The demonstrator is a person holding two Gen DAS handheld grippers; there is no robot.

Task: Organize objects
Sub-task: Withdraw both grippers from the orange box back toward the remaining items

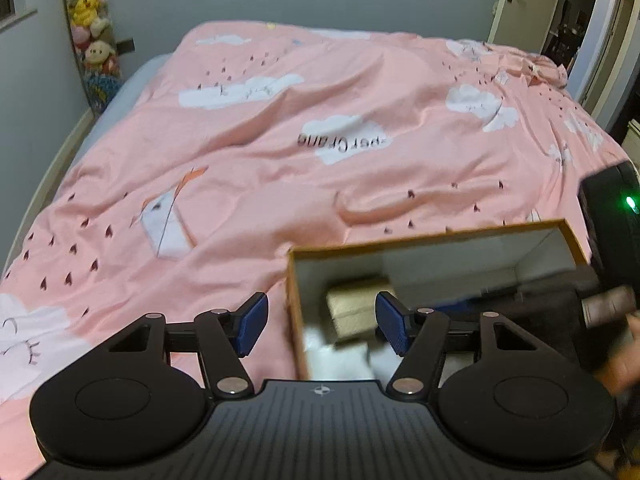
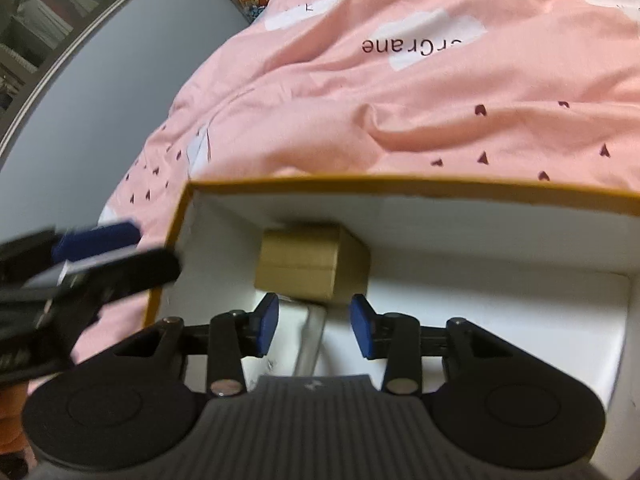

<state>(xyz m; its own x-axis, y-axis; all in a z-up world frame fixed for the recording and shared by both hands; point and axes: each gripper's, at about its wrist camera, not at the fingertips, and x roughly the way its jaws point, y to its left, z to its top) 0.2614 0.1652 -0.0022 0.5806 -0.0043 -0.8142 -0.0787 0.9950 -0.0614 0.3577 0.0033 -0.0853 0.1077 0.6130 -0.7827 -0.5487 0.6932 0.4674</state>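
Observation:
An open storage box with an orange rim and white inside stands on the bed, also shown from above in the right wrist view as the box. A small tan carton stands against its far wall, seen as the tan carton through my left fingers. Pale, blurred items lie on the box floor. My left gripper hovers open over the box's left wall with nothing held. My right gripper is open inside the box just short of the carton, above a white flat item, and its pads touch nothing.
A rumpled pink duvet with cloud prints covers the whole bed. Plush toys hang in the far left corner, and a doorway opens at the far right. A hand holds the right gripper's black body.

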